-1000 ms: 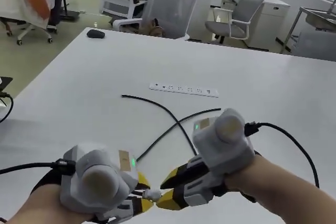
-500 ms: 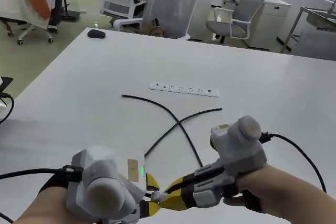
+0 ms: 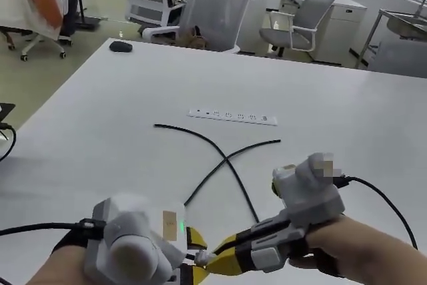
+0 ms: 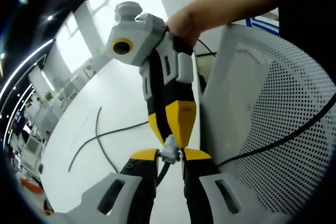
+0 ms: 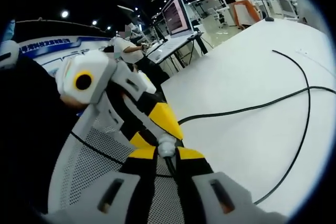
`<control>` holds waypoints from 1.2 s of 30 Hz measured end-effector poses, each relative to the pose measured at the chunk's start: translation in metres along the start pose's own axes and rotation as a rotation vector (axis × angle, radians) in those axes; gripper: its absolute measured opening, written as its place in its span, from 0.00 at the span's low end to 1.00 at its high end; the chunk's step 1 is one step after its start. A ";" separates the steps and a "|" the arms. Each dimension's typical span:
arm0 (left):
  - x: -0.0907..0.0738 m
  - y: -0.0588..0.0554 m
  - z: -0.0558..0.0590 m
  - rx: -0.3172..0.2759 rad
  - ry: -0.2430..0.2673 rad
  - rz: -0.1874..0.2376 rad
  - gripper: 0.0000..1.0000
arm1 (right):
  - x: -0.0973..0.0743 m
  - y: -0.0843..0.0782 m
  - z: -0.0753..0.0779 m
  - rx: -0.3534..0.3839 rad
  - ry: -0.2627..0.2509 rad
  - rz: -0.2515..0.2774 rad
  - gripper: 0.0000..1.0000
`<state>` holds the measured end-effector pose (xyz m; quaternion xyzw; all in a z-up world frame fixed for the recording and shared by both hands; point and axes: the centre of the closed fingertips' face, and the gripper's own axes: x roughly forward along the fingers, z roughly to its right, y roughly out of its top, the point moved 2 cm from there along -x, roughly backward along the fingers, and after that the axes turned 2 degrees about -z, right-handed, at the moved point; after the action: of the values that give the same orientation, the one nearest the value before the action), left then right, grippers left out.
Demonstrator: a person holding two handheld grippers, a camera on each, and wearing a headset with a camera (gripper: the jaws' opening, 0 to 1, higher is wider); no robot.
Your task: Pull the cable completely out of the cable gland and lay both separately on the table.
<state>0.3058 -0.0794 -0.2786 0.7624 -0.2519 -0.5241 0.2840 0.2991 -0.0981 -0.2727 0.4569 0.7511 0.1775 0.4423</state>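
A small white cable gland point(image 3: 204, 257) hangs between my two grippers near the table's front edge. My left gripper point(image 3: 193, 259) closes on it from the left and my right gripper point(image 3: 215, 261) from the right, yellow tips meeting. In the left gripper view the gland point(image 4: 170, 149) sits at my left gripper's point(image 4: 169, 156) tips, a short black cable point(image 4: 161, 172) running down behind it. In the right gripper view the gland point(image 5: 166, 144) lies in the right gripper's point(image 5: 167, 153) pinch. Two black cables point(image 3: 227, 158) cross on the white table point(image 3: 333, 111); which one joins the gland is hidden.
A white power strip point(image 3: 232, 116) lies beyond the crossed cables, and a black mouse point(image 3: 121, 46) rests at the far left corner. Office chairs point(image 3: 213, 8) stand behind the table. A white mesh chair back point(image 4: 273, 103) is close to the grippers.
Both grippers have sunk toward the near edge, still joined at the gland. The right gripper has shifted right and tipped flatter.
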 end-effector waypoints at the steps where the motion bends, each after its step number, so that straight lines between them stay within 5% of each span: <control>1: 0.000 0.000 0.000 0.004 -0.004 0.000 0.18 | 0.000 -0.001 -0.001 -0.003 0.003 -0.005 0.12; 5: 0.000 0.001 0.005 0.004 -0.028 0.002 0.18 | 0.001 -0.005 -0.005 -0.058 -0.003 -0.037 0.12; 9: 0.003 -0.001 0.004 0.015 -0.027 -0.011 0.17 | 0.002 -0.004 -0.004 -0.159 -0.061 -0.089 0.12; 21: 0.000 -0.008 0.009 -0.021 -0.037 -0.064 0.17 | 0.014 -0.003 -0.005 -0.511 -0.289 -0.305 0.10; 32: 0.000 -0.012 0.011 -0.131 -0.075 -0.066 0.17 | 0.020 -0.007 -0.010 -0.863 -0.420 -0.467 0.09; 36: -0.001 -0.011 0.012 -0.167 -0.083 -0.056 0.17 | 0.021 -0.008 -0.012 -0.892 -0.428 -0.472 0.10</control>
<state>0.2952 -0.0734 -0.2892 0.7204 -0.1976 -0.5822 0.3210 0.2816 -0.0832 -0.2819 0.0699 0.5785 0.2778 0.7638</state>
